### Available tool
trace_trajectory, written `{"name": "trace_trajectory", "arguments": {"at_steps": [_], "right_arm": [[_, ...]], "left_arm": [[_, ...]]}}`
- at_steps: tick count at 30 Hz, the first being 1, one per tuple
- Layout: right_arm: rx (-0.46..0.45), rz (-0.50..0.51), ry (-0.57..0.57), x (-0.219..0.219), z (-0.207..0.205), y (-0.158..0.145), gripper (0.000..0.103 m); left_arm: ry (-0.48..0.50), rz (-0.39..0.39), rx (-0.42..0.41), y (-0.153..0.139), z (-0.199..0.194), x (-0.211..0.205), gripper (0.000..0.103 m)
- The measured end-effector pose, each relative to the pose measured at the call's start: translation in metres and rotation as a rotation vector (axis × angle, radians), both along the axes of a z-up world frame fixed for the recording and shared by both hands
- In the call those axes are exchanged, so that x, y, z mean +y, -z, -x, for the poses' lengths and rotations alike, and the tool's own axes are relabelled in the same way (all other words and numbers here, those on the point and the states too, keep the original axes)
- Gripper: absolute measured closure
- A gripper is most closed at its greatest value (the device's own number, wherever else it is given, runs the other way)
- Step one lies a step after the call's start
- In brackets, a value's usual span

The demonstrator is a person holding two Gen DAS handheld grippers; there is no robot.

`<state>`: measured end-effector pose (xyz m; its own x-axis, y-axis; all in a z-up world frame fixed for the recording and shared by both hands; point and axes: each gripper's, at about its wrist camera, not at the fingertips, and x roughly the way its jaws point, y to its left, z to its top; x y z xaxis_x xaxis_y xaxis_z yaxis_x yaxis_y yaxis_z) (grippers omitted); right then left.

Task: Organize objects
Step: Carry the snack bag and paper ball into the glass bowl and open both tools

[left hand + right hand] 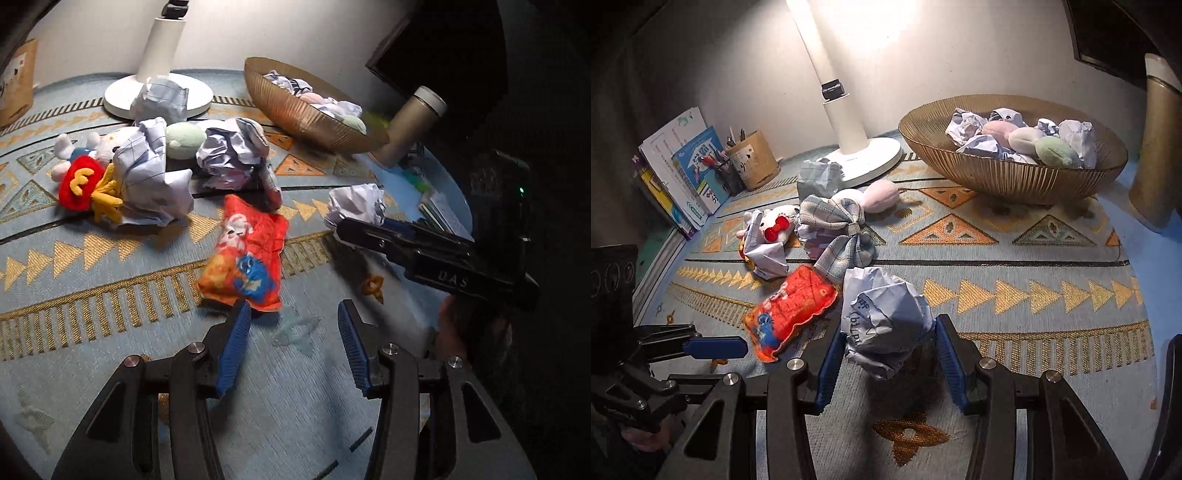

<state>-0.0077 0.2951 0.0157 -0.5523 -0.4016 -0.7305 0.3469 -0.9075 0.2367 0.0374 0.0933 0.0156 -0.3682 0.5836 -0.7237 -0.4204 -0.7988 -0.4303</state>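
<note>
Your right gripper (888,345) is clamped on a crumpled paper ball (884,325), blue pads pressed to both its sides; a dark shadow sits under the ball, so it looks lifted off the patterned blue-and-gold table mat (1034,258) rather than resting on it. Your left gripper (291,332) stands open w/ nothing between its pads; the left pad's tip sits just beside the near corner of a red-orange snack packet (245,258) printed w/ a blue cartoon character, no grip on it. The step in hand, as I judge it: carrying the held paper ball to the ribbed gold bowl (1015,181), which stands at the back right of the mat, well apart from the ball, and already holds several paper balls plus pink, cream and green plush pieces. The next move likely calls for a lift high enough to clear the bowl's rim, a carry back and to the right, then a release over the pile inside. Left side: the packet is thin and probably slippery, so close on an edge, not the flat face. Not yet sorted, between the packet and a white lamp base (864,158): more crumpled paper, a white plush w/ a red bow (775,223), a plaid fabric bow (842,232), a red-and-yellow plush (83,182). A gold flask (1154,147) stands right of the bowl.
</note>
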Motion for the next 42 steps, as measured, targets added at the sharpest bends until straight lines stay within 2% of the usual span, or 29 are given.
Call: {"name": "trace_trajectory", "arguments": {"at_steps": [4,7,8,9,10,11,13,14,15,16,17,18,21,24,29,31,33,35,37,42], "right_arm": [[0.006,-0.046,0.006,0.002,-0.003,-0.001,0.056],[0.013,-0.054,0.019,0.008,-0.001,-0.003,0.056],[0.012,-0.063,0.029,0.009,0.001,-0.003,0.054],[0.011,-0.074,0.036,0.01,0.003,-0.003,0.054],[0.007,-0.083,0.04,0.012,0.005,-0.002,0.054],[0.004,-0.089,0.038,0.013,0.006,-0.001,0.054],[-0.006,-0.091,0.026,0.015,0.007,0.001,0.05],[-0.008,-0.094,0.023,0.015,0.007,0.003,0.04],[-0.004,-0.103,0.028,0.015,0.006,0.003,0.032],[0.0,-0.11,0.033,0.016,0.005,0.003,0.028],[0.0,-0.107,0.032,0.017,0.005,0.004,0.025],[-0.003,-0.097,0.029,0.019,0.005,0.003,0.025],[-0.009,-0.071,0.025,0.022,0.005,0.002,0.025],[-0.018,-0.066,0.037,0.022,0.006,0.003,0.025],[-0.002,-0.104,0.035,0.013,0.002,0.0,0.025],[-0.004,-0.126,0.035,0.008,0.002,0.001,0.037],[-0.016,-0.162,0.028,0.003,0.003,0.004,0.058],[-0.01,-0.197,0.037,-0.001,0.001,0.004,0.061],[0.005,-0.16,0.023,0.0,-0.003,-0.002,0.062],[0.055,-0.128,0.023,0.004,-0.013,-0.024,0.062]], "left_arm": [[-0.148,0.177,0.088,-0.008,-0.003,-0.01,0.055],[-0.141,0.133,0.083,-0.009,0.01,-0.012,0.052],[-0.134,0.139,0.087,-0.008,0.016,-0.008,0.042],[-0.127,0.162,0.103,-0.006,0.02,-0.001,0.02],[-0.129,0.196,0.131,-0.005,0.023,0.007,0.012],[-0.135,0.227,0.157,-0.004,0.026,0.013,0.008],[-0.119,0.256,0.167,0.0,0.033,0.022,0.009],[-0.116,0.256,0.165,0.002,0.036,0.025,0.009],[-0.114,0.26,0.164,0.004,0.038,0.027,0.01],[-0.113,0.269,0.163,0.006,0.04,0.03,0.011],[-0.114,0.279,0.163,0.008,0.042,0.033,0.018],[-0.109,0.284,0.161,0.009,0.041,0.034,0.029],[-0.1,0.301,0.161,0.015,0.038,0.038,0.039],[-0.114,0.327,0.181,0.018,0.035,0.038,0.057],[-0.136,0.293,0.18,0.015,0.032,0.032,0.069],[-0.141,0.274,0.175,0.013,0.03,0.029,0.072],[-0.141,0.261,0.172,0.011,0.027,0.027,0.075],[-0.139,0.25,0.172,0.009,0.023,0.028,0.077],[-0.142,0.249,0.179,0.007,0.019,0.029,0.082],[-0.129,0.264,0.17,0.007,0.016,0.031,0.08]]}}
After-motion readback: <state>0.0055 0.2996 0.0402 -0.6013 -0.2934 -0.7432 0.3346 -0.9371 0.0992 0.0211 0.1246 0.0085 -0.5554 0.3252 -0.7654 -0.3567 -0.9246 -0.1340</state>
